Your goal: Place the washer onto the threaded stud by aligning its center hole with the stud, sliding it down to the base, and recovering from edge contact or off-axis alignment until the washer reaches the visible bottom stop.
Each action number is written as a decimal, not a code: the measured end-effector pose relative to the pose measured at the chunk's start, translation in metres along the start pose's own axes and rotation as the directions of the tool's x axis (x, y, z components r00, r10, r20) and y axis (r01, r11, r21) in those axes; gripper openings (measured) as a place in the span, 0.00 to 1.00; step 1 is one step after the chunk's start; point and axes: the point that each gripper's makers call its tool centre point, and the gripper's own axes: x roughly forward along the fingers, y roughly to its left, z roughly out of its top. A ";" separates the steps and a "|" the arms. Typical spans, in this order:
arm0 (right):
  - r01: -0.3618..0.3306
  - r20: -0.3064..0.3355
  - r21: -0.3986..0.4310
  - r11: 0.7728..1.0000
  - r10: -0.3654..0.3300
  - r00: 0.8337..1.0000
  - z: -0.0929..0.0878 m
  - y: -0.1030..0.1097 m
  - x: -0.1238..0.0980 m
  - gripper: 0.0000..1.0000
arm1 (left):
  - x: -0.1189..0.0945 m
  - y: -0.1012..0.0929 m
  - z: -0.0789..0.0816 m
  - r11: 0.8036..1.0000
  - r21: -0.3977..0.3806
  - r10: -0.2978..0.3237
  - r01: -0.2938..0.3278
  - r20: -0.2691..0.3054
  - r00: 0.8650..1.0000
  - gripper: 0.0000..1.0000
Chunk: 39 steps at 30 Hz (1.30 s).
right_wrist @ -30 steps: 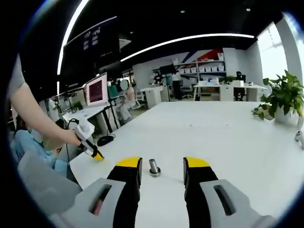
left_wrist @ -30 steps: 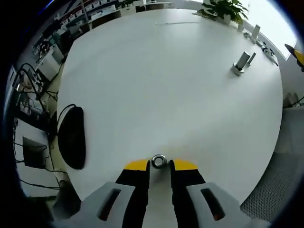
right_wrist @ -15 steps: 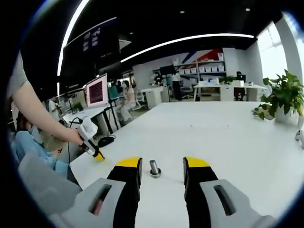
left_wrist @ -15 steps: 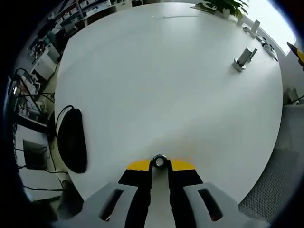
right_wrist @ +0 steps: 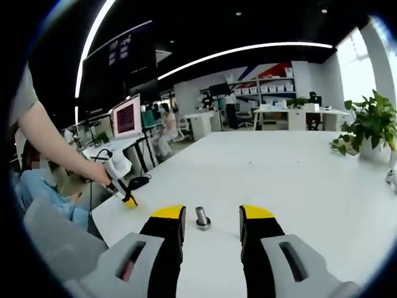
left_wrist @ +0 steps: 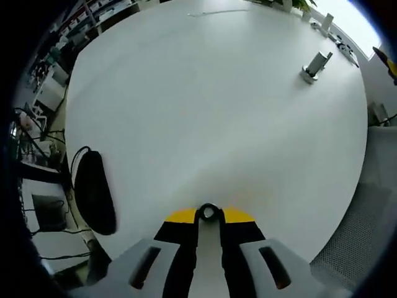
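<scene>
Between the left hand-held gripper's (left_wrist: 208, 215) tips sits the washer (left_wrist: 209, 212), clamped. Stud (right_wrist: 201, 218) stands on the surface (right_wrist: 298, 180) at 12 o'clock between the right hand-held gripper's (right_wrist: 207, 217) parted jaws. Step: carry. Next: centre hole over stud.

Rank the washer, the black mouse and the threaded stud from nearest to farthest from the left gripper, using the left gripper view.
1. Washer: between the left gripper tips.
2. Black mouse: left, at the table edge.
3. Threaded stud: far upper right.
</scene>
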 end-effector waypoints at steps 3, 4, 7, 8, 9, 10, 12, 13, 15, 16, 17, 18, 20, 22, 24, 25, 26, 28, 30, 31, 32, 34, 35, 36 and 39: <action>-0.001 -0.006 -0.004 1.000 0.001 1.000 -0.001 0.000 0.001 0.37 | 0.002 0.001 0.001 1.000 0.029 -0.004 0.004 -0.021 1.000 0.11; -0.002 -0.006 -0.004 1.000 0.002 1.000 -0.001 0.000 0.001 0.37 | 0.002 0.001 0.001 0.999 0.034 -0.004 0.005 -0.026 1.000 0.11; -0.002 -0.006 -0.003 1.000 0.002 1.000 -0.001 0.001 0.001 0.37 | 0.001 -0.002 0.001 0.998 0.061 -0.006 0.008 -0.035 0.999 0.10; -0.003 -0.008 -0.002 1.000 0.003 1.000 -0.002 0.001 0.001 0.37 | 0.000 -0.003 0.001 0.997 0.083 0.001 0.002 -0.036 0.999 0.09; -0.003 -0.007 -0.001 1.000 0.003 1.000 -0.002 0.001 0.000 0.37 | 0.000 -0.003 0.001 0.996 0.089 0.004 -0.001 -0.036 0.999 0.09; -0.002 -0.008 0.001 1.000 0.002 1.000 -0.002 0.000 0.000 0.37 | 0.000 -0.003 0.001 0.995 0.095 0.008 -0.004 -0.032 0.999 0.09; -0.001 -0.008 0.004 1.000 0.001 1.000 -0.002 0.000 0.000 0.37 | 0.000 -0.003 0.000 0.994 0.105 0.010 -0.007 -0.024 1.000 0.09; -0.002 -0.008 0.005 1.000 0.002 1.000 -0.002 0.000 0.000 0.37 | 0.000 -0.002 0.000 0.995 0.103 0.009 -0.008 -0.018 1.000 0.09; -0.002 -0.011 0.004 1.000 0.002 1.000 -0.003 0.000 0.001 0.37 | 0.000 -0.001 0.000 0.995 0.104 0.006 -0.005 -0.010 1.000 0.09; -0.003 -0.012 0.004 1.000 0.003 1.000 -0.003 0.000 0.001 0.37 | 0.000 -0.002 0.000 0.994 0.105 0.004 -0.003 -0.007 1.000 0.09; -0.003 -0.015 0.004 1.000 0.003 1.000 -0.003 0.000 0.001 0.37 | -0.001 -0.002 0.001 0.994 0.108 0.002 -0.001 -0.005 1.000 0.09; -0.003 -0.017 0.002 1.000 0.003 1.000 -0.004 0.000 0.001 0.37 | 0.000 -0.002 0.001 0.994 0.109 0.002 -0.001 -0.003 1.000 0.09; -0.002 -0.019 -0.001 1.000 0.002 1.000 -0.005 0.000 0.001 0.37 | 0.000 -0.002 0.001 0.993 0.115 -0.002 0.002 0.001 1.000 0.09; -0.002 -0.014 0.003 1.000 0.002 1.000 -0.003 0.000 0.001 0.37 | 0.001 -0.004 0.001 0.994 0.112 -0.011 0.010 0.005 1.000 0.09; 0.000 -0.010 0.003 1.000 0.001 1.000 -0.002 -0.001 0.001 0.37 | 0.000 -0.009 0.002 0.992 0.127 -0.017 0.016 0.007 1.000 0.09; 0.000 -0.010 0.004 1.000 0.000 1.000 -0.002 -0.001 0.001 0.37 | -0.001 -0.013 0.002 0.990 0.140 -0.023 0.021 0.007 1.000 0.09; 0.001 -0.009 0.006 1.000 -0.001 1.000 -0.002 -0.002 0.001 0.37 | -0.001 -0.017 0.003 0.989 0.145 -0.027 0.026 0.005 1.000 0.09; 0.005 -0.005 0.007 1.000 -0.005 1.000 -0.001 -0.003 0.000 0.37 | -0.002 -0.023 0.007 0.985 0.168 -0.036 0.033 0.011 0.999 0.09; 0.007 0.001 0.009 1.000 -0.007 1.000 0.000 -0.003 0.000 0.37 | -0.005 -0.030 0.014 0.982 0.185 -0.043 0.037 0.026 0.999 0.09; 0.007 0.001 0.010 1.000 -0.007 1.000 0.000 -0.003 0.000 0.37 | -0.007 -0.033 0.018 0.980 0.194 -0.046 0.039 0.035 0.998 0.09; 0.007 0.000 0.011 1.000 -0.007 1.000 0.000 -0.003 0.000 0.37 | -0.009 -0.035 0.025 0.977 0.210 -0.047 0.035 0.053 0.997 0.09; 0.007 -0.001 0.013 1.000 -0.007 1.000 0.000 -0.003 0.000 0.37 | -0.016 -0.042 0.037 0.973 0.229 -0.057 0.037 0.081 0.995 0.09; 0.007 0.000 0.013 1.000 -0.007 1.000 0.000 -0.003 0.000 0.37 | -0.020 -0.044 0.042 0.971 0.237 -0.063 0.040 0.090 0.994 0.09; 0.006 0.001 0.013 1.000 -0.006 1.000 0.000 -0.003 0.000 0.37 | -0.023 -0.047 0.048 0.968 0.247 -0.068 0.041 0.101 0.993 0.09; 0.002 -0.001 0.009 1.000 -0.002 1.000 0.000 -0.002 0.001 0.36 | -0.036 -0.056 0.072 0.955 0.294 -0.089 0.044 0.141 0.986 0.09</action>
